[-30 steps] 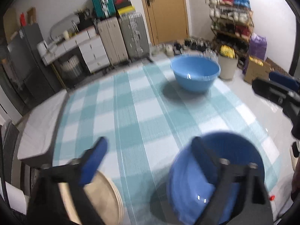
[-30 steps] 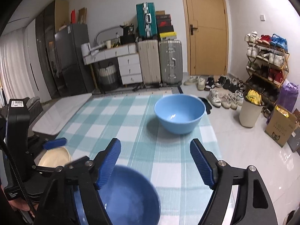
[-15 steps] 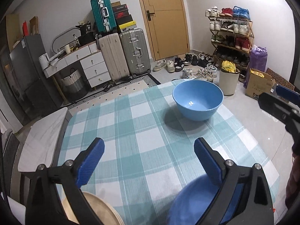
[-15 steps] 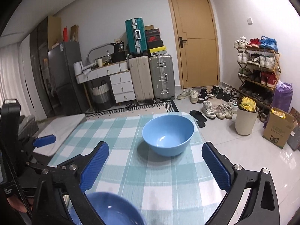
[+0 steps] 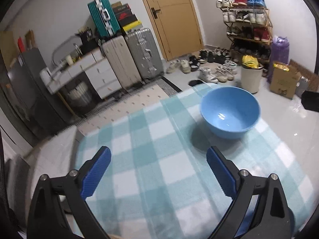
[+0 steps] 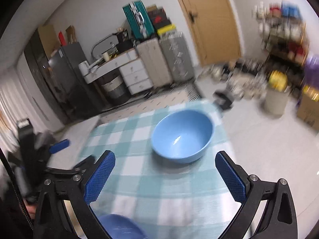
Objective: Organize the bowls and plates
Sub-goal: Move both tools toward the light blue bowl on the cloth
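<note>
A light blue bowl (image 5: 230, 112) stands upright and empty at the far right of the teal checked tablecloth (image 5: 159, 159); it also shows in the right wrist view (image 6: 182, 135). A darker blue bowl (image 6: 119, 226) shows only as a rim at the near edge of the right wrist view. My left gripper (image 5: 158, 171) is open and empty above the cloth, short of the light blue bowl. My right gripper (image 6: 164, 175) is open and empty, with the light blue bowl just beyond its fingertips. The left gripper also shows at the left of the right wrist view (image 6: 59, 146).
Suitcases (image 5: 131, 59) and a white drawer unit (image 5: 89, 73) stand against the far wall. A shoe rack (image 5: 247, 23), a white bin (image 5: 250, 77) and a cardboard box (image 5: 283, 79) stand on the floor to the right, beyond the table edge.
Both grippers have risen and moved forward towards the light blue bowl. The dark blue bowl and the beige plate have dropped out of the left wrist view. Both views are now tilted and blurred.
</note>
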Tool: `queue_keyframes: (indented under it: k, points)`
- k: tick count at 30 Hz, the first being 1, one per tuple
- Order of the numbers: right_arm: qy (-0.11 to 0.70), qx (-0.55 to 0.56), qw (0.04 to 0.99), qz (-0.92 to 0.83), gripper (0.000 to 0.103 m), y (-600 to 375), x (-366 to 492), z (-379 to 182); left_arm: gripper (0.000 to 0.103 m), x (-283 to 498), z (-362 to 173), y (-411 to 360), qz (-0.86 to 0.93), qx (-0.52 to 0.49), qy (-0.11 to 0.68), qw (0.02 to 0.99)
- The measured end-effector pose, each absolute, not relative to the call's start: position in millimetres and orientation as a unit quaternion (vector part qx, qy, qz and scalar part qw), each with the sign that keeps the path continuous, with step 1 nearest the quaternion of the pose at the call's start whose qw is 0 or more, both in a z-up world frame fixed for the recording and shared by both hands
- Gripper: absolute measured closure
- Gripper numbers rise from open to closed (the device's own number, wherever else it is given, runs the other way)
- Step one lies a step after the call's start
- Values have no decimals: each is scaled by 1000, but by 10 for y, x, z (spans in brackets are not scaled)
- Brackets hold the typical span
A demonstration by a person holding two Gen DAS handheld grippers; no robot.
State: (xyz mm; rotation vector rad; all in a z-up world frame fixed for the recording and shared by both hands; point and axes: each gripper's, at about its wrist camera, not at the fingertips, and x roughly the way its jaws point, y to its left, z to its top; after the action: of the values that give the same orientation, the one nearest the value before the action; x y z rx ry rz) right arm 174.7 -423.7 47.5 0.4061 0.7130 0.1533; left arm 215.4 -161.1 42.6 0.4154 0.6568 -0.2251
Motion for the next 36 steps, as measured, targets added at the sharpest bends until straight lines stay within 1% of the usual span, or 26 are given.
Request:
queue_keyframes:
  k: [2, 5, 8, 11, 15, 20, 25, 29, 30, 33, 35, 36]
  points:
    - [355, 202, 910, 71, 1, -4284, 1845, 448, 5, 2245, 443, -1675, -120, 213, 318, 916]
    - [361, 183, 912, 59, 1, -4300, 1974, 430, 5, 2464, 399, -1752, -157, 199, 354, 900]
    - [364, 177, 913, 49, 1, -4344, 2112, 385, 5, 2670, 305, -1853, -154, 201, 357, 899]
    - [374, 198, 904, 58, 1, -4434, 2266, 263, 5, 2829, 222, -1971, -164, 196, 370, 893]
    - [399, 198, 895, 24, 1, -4514, 2460, 91, 5, 3015, 107, -2175, -198, 181, 394, 879]
    - [407, 160, 899, -9, 1, -4523, 2619, -21, 5, 3220, -110, -2422, -179, 213, 391, 877]
    - [420, 156, 893, -34, 1, -4612, 2770, -192, 6, 3505, -371, -2509, -198, 159, 452, 855]
    - [433, 167, 885, -38, 1, -4662, 2857, -349, 7, 3559, -486, -2611, -206, 159, 464, 847]
    - [435, 167, 884, -38, 1, -4665, 2872, -375, 8, 3563, -509, -2643, -204, 165, 464, 846]
    - [443, 164, 881, -34, 1, -4666, 2906, -440, 16, 3589, -578, -2701, -206, 171, 471, 841]
    - [446, 159, 880, -34, 1, -4662, 2928, -472, 17, 3614, -606, -2713, -209, 168, 477, 837]
    - [447, 156, 880, -35, 1, -4658, 2941, -484, 23, 3621, -614, -2719, -211, 166, 478, 836]
